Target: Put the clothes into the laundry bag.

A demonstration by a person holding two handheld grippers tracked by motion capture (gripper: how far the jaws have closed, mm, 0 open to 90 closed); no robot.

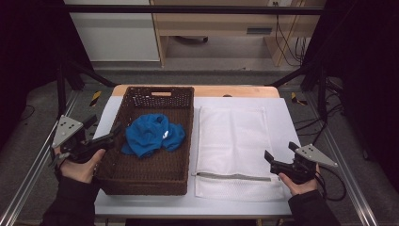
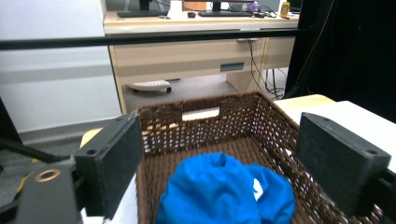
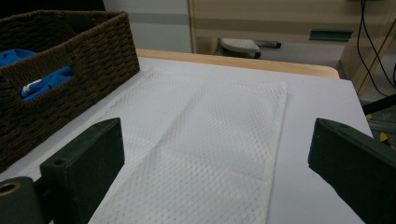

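Basket of dark brown woven wicker (image 1: 181,136) on the white-covered bench (image 1: 282,117), holding a crumpled bright blue cloth (image 1: 150,134).
The cloth lies bunched mid-basket, a small white mark showing. Beside it a flat white mesh zip bag (image 1: 233,146) lies closed. Left tool (image 1: 109,136) spread at the basket's rim; right tool (image 1: 277,159) spread beside the bag.

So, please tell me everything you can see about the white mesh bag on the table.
The white mesh laundry bag lies flat on the white table, just right of the brown wicker basket, close to its side wall. It is a rectangle of fine netted fabric, and it looks empty. A zipper runs across it near the person's end and looks closed. Faint fold creases cross the cloth in the right gripper view. The right gripper hovers open by its near right corner, not touching it.
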